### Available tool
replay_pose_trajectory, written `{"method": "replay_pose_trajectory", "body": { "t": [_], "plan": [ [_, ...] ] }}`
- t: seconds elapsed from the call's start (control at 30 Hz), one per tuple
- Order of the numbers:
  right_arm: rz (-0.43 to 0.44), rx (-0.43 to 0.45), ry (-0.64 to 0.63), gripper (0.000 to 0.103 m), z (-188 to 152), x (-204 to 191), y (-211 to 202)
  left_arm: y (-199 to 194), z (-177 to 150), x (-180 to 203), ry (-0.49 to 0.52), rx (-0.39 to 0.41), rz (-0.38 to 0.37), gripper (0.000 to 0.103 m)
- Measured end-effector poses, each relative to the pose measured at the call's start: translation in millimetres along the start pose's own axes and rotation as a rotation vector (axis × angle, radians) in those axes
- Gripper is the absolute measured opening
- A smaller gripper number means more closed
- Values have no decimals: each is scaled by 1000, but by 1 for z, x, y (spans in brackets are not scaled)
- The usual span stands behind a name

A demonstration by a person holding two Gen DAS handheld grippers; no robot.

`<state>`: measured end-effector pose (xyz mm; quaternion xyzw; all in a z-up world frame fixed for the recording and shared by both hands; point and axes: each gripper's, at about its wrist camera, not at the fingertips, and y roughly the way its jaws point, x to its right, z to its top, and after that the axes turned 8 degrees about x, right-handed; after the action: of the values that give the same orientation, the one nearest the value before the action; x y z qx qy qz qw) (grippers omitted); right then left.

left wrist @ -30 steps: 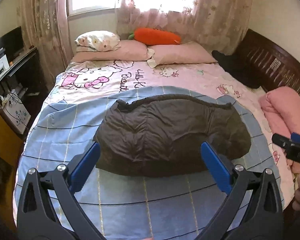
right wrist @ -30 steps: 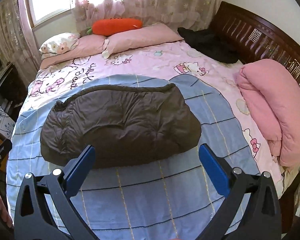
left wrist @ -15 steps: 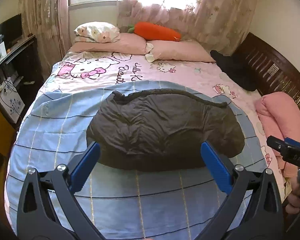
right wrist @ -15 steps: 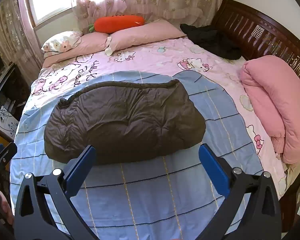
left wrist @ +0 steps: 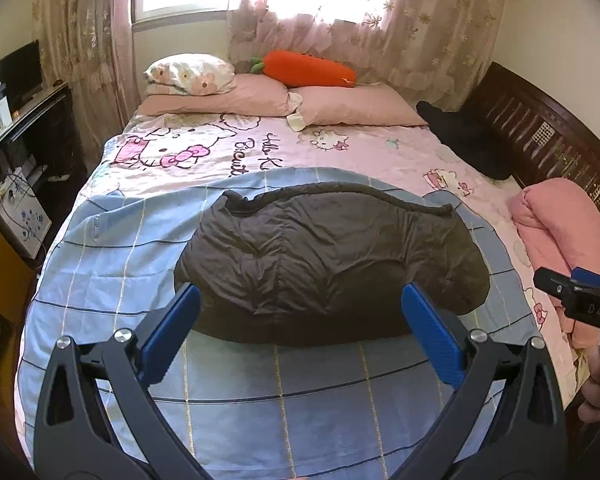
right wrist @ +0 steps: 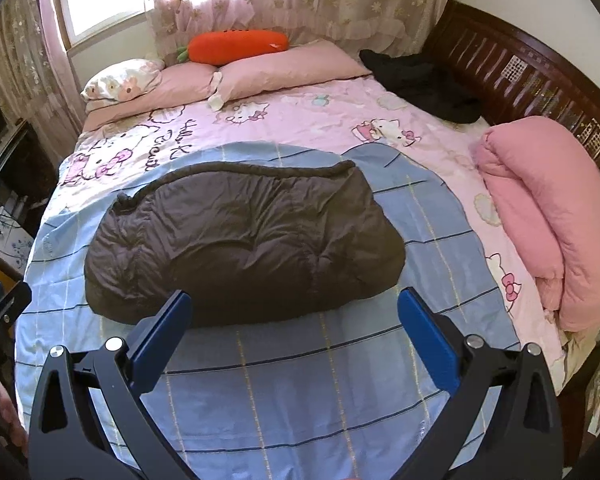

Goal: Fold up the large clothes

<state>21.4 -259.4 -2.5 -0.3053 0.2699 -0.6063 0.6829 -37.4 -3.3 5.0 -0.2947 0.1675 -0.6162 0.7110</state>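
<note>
My left gripper wide open, holds nothing. My right gripper wide open too, empty. Brown jacket lies folded, puffy, on blue sheet, middle of bed, just past my fingers.

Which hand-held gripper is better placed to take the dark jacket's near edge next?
Roughly even. Left hand-held gripper and right hand-held gripper are both open, each framing the dark jacket near edge; neither touches it.
</note>
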Motion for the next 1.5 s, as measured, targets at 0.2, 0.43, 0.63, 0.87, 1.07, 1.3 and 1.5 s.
{"method": "replay_pose_trajectory", "body": {
  "t": [0.2, 0.43, 0.63, 0.87, 1.07, 1.3, 1.5],
  "plan": [
    [19, 13, 4, 102, 2, -2, -4, 2, 1, 7, 15, -9, -10, 101],
    [22, 24, -2, 102, 5, -3, -8, 0, 3, 8, -4, 1, -15, 101],
    [35, 13, 1, 102, 5, -3, -7, 3, 2, 16, 26, -10, -19, 101],
    [36, -2, 4, 102, 3, -2, -7, 1, -1, 17, 24, -10, -27, 101],
    [42, 0, -5, 102, 1, -1, -6, -5, 0, 15, 22, 7, -14, 101],
    [57, -7, 4, 102, 0, 0, -8, -5, -3, 19, 30, -5, -21, 101],
    [23, 6, -23, 102, -1, 0, -10, -6, -7, 17, -4, -12, -23, 101]
  ]
}}
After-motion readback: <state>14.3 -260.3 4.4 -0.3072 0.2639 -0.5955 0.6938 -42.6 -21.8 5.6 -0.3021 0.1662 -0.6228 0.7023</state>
